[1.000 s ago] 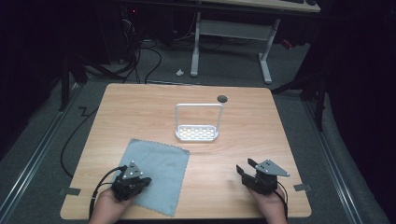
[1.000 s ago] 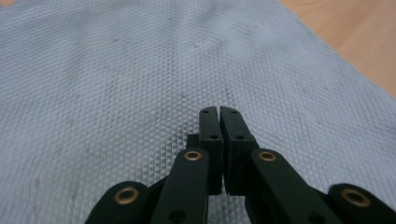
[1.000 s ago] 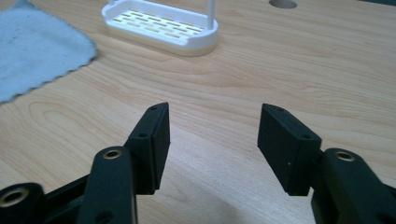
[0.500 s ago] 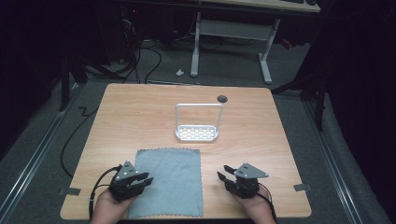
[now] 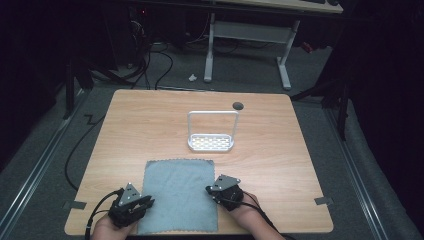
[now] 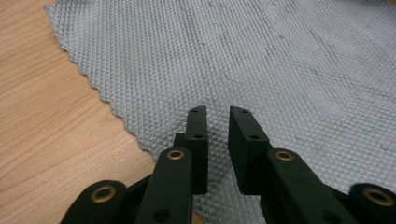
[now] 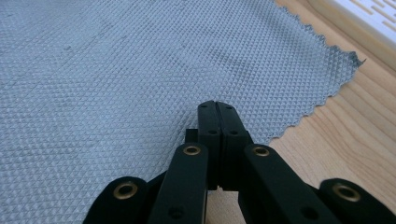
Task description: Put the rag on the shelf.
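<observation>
A grey-blue waffle-weave cloth (image 5: 179,195) lies flat and square at the table's near edge. My left gripper (image 5: 147,202) rests over its near left part. In the left gripper view the jaws (image 6: 218,112) stand a little apart above the cloth (image 6: 257,56); they have just been closing, with nothing between them. My right gripper (image 5: 210,190) sits at the cloth's right edge. In the right gripper view its jaws (image 7: 217,105) have just closed pad against pad over the cloth (image 7: 116,60), and no fabric shows pinched between them.
A white perforated rack with a tall wire handle (image 5: 212,142) stands at the middle of the wooden table (image 5: 280,150); its edge (image 7: 369,14) shows in the right gripper view. A round cable hole (image 5: 238,105) is behind it. Cables and a desk frame lie beyond.
The cloth has gone from skewed to square with the table edge. My right gripper moved left to the cloth's right edge and shut. My left gripper shifted right onto the cloth.
</observation>
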A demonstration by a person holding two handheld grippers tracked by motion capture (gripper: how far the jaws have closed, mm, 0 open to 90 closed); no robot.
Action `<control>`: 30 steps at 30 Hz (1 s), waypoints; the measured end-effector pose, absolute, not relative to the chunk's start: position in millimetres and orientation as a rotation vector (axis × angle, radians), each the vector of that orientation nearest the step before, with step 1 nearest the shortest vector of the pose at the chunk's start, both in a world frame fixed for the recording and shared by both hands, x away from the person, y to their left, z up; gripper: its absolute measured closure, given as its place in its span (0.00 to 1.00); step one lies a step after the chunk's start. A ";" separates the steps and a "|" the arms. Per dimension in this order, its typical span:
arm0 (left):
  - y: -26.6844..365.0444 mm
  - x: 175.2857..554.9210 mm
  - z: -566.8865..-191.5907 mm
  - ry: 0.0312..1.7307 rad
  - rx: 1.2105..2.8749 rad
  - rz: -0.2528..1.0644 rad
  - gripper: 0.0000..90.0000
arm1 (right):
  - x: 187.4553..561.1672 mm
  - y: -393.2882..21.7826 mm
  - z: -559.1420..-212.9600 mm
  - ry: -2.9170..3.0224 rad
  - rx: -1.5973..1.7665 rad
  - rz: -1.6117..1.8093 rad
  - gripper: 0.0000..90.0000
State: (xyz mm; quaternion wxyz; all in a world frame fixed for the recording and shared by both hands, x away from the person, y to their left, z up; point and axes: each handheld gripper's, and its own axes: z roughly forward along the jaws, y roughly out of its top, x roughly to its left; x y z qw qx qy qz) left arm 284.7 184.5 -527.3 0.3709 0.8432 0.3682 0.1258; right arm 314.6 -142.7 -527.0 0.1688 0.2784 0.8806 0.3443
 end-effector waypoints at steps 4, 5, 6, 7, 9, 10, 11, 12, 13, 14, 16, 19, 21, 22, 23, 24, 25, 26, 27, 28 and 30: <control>180.7 286.7 -527.5 0.917 2.167 0.296 0.87 | 314.9 -148.7 -526.3 2.514 0.806 0.984 1.00; 179.0 287.3 -527.5 0.906 2.170 0.289 0.87 | 314.1 -151.4 -526.2 2.511 0.815 0.981 1.00; 176.2 288.2 -527.3 0.893 2.175 0.280 0.88 | 313.4 -153.7 -526.3 2.507 0.821 0.983 1.00; 172.8 289.3 -527.1 0.878 2.182 0.270 0.88 | 312.3 -156.9 -526.4 2.501 0.829 0.980 1.00; 165.0 291.7 -526.8 0.841 2.197 0.251 0.88 | 309.3 -165.0 -526.2 2.489 0.850 0.975 1.00; 159.7 293.5 -526.6 0.817 2.204 0.233 0.88 | 307.4 -169.5 -526.2 2.480 0.866 0.974 1.00; 156.4 294.7 -526.5 0.802 2.209 0.222 0.88 | 304.8 -175.8 -525.9 2.473 0.883 0.966 1.00; 151.8 296.2 -526.5 0.784 2.213 0.206 0.88 | 303.2 -179.5 -526.0 2.466 0.895 0.968 1.00; 147.0 297.6 -526.5 0.765 2.216 0.186 0.89 | 300.8 -185.0 -525.8 2.458 0.914 0.962 1.00; 141.9 298.7 -526.6 0.745 2.218 0.164 0.88 | 298.9 -190.9 -525.8 2.450 0.924 0.961 1.00; 135.2 299.4 -526.7 0.715 2.224 0.140 0.89 | 294.2 -205.2 -525.6 2.429 0.965 0.957 1.00; 115.1 296.8 -525.9 0.611 2.255 0.060 0.89 | 287.3 -223.8 -525.4 2.409 1.031 0.966 1.00; 107.4 292.9 -525.4 0.565 2.270 0.022 0.88 | 281.7 -235.2 -525.2 2.399 1.065 0.972 1.00; 104.1 291.2 -524.3 0.540 2.285 0.005 0.89 | 278.5 -239.5 -525.1 2.398 1.077 0.979 1.00; 103.0 290.7 -523.5 0.530 2.296 -0.004 0.89 | 274.7 -243.2 -524.7 2.400 1.091 0.980 1.00; 102.2 290.5 -522.6 0.524 2.308 -0.009 0.89 | 272.4 -244.2 -524.4 2.404 1.099 0.982 1.00; 102.5 291.2 -521.7 0.522 2.319 -0.017 0.89 | 270.4 -244.9 -524.5 2.409 1.093 0.988 0.99; 102.5 291.2 -521.7 0.522 2.319 -0.017 0.88 | 270.4 -244.9 -524.5 2.409 1.093 0.988 0.99; 104.8 294.3 -519.7 0.543 2.328 0.011 0.87 | 267.9 -243.1 -523.8 2.418 1.079 0.977 0.98; 106.6 296.0 -519.2 0.565 2.319 0.041 0.83 | 267.4 -241.9 -523.6 2.418 1.071 0.968 0.98; 114.4 305.3 -518.3 0.659 2.247 0.100 0.79 | 267.7 -241.1 -523.7 2.421 1.062 0.968 0.98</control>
